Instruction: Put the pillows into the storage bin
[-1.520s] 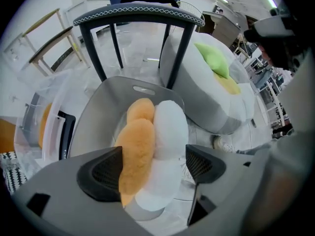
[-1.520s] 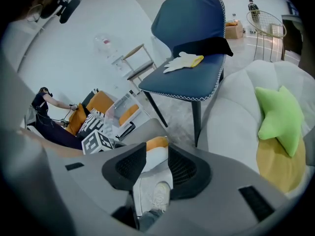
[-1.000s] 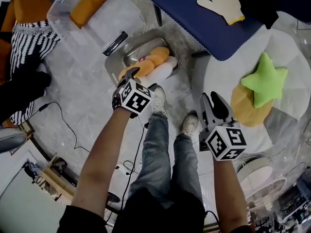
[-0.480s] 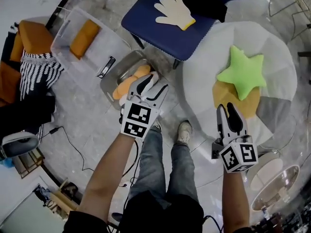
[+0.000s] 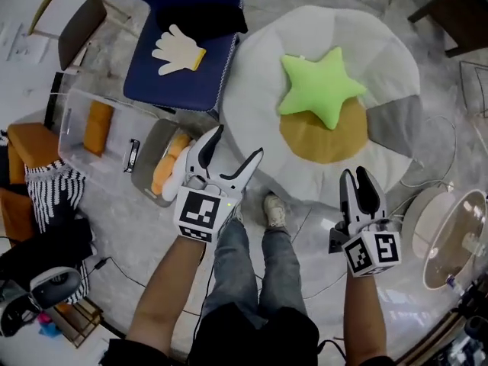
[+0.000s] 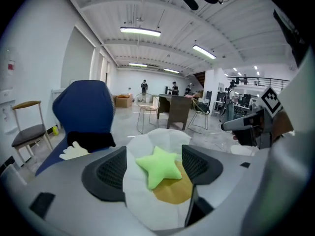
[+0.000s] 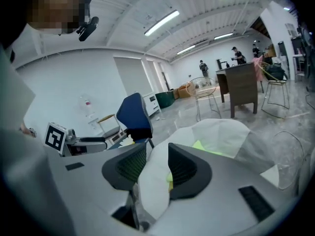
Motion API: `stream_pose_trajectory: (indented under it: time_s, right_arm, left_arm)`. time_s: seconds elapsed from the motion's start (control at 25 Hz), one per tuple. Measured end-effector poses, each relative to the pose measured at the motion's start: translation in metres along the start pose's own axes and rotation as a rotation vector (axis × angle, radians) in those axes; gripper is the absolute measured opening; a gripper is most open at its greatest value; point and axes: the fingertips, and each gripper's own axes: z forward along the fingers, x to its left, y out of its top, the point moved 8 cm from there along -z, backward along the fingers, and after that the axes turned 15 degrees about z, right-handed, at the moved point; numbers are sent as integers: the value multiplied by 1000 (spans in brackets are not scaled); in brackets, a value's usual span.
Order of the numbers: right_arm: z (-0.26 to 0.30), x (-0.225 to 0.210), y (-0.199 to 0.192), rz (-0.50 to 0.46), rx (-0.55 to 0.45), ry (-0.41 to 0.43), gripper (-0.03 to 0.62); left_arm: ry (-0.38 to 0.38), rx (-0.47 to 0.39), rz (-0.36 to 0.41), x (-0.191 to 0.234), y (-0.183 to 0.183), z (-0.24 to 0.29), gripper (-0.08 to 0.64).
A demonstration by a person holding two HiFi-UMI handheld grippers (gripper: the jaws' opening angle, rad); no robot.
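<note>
A green star pillow point(image 5: 320, 90) lies on a round mustard pillow point(image 5: 324, 136) on top of a white beanbag point(image 5: 259, 90). My left gripper point(image 5: 238, 141) is in the air before the beanbag's left edge. It is open, its jaws have just been opening, and nothing is between them. In the left gripper view the star pillow point(image 6: 160, 165) shows beyond the left gripper point(image 6: 153, 170). My right gripper point(image 5: 356, 175) hovers at the beanbag's near right edge, open by a narrow gap and empty. A clear storage bin point(image 5: 72, 120) holds an orange pillow point(image 5: 97, 126).
A second bin point(image 5: 141, 180) beside the clear one holds orange pillows point(image 5: 164, 162). A blue chair point(image 5: 183, 75) carries a glove-shaped pillow point(image 5: 179, 49) and a black cloth point(image 5: 202, 17). A fan point(image 5: 454, 239) stands at the right. Cables point(image 5: 114, 269) and the person's feet point(image 5: 272, 208) are on the floor.
Both grippers have risen and swung away from the bins toward the beanbag. The left jaws narrowed, then spread wide again. The right jaws kept the same gap.
</note>
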Motion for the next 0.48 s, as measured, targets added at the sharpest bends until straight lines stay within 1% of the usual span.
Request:
stream_pose_trajectory:
  time_s: [0.16,0.24,0.36,0.48]
  right_arm:
    - [-22,-24,1,72,-76,-93,153]
    - [-32,-37,-1,97,-99,-128,153]
    - [-43,-48,-9,130,-121,-183,153]
    - [-49,-50,-22,168,-134,-232,153]
  left_arm:
    - [-94,-4,64,-16,18,29,362]
    - [-138,3,79,-26,21,44,362]
    - [-201,18,79,-37,18,63,362]
    - [-261,41,101,-43,10,77,362]
